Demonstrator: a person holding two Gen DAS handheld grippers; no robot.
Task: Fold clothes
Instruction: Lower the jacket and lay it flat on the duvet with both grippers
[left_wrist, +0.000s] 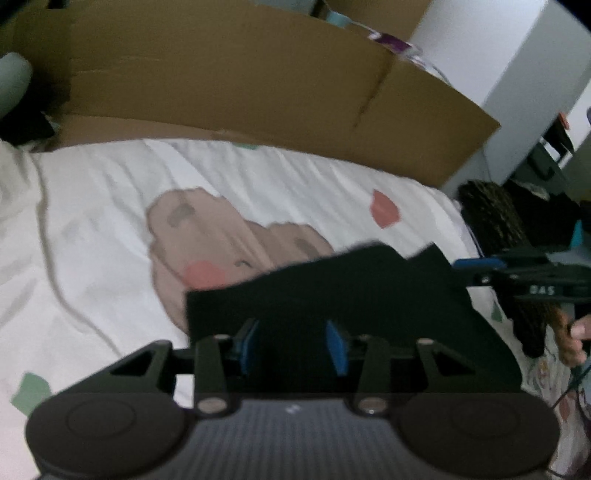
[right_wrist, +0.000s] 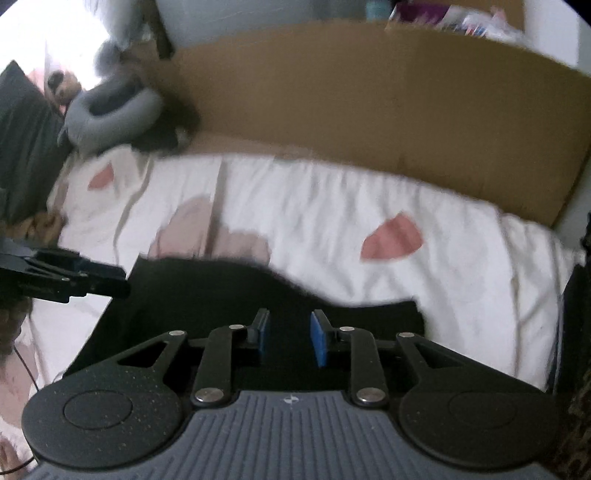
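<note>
A black garment (left_wrist: 351, 295) lay on the white printed bedsheet (left_wrist: 92, 221), near its front edge, its far hem rumpled and wavy. The left gripper (left_wrist: 293, 347) was over the cloth with its blue pads (left_wrist: 336, 347) set apart, dark fabric showing between them; whether they pinched it could not be told. The right gripper (right_wrist: 288, 341) was also above the garment (right_wrist: 221, 291), jaws parted narrowly, with fabric in the gap. A brown cardboard sheet (right_wrist: 369, 110) stood behind the bed, and a grey neck pillow (right_wrist: 110, 118) rested at the head end.
</note>
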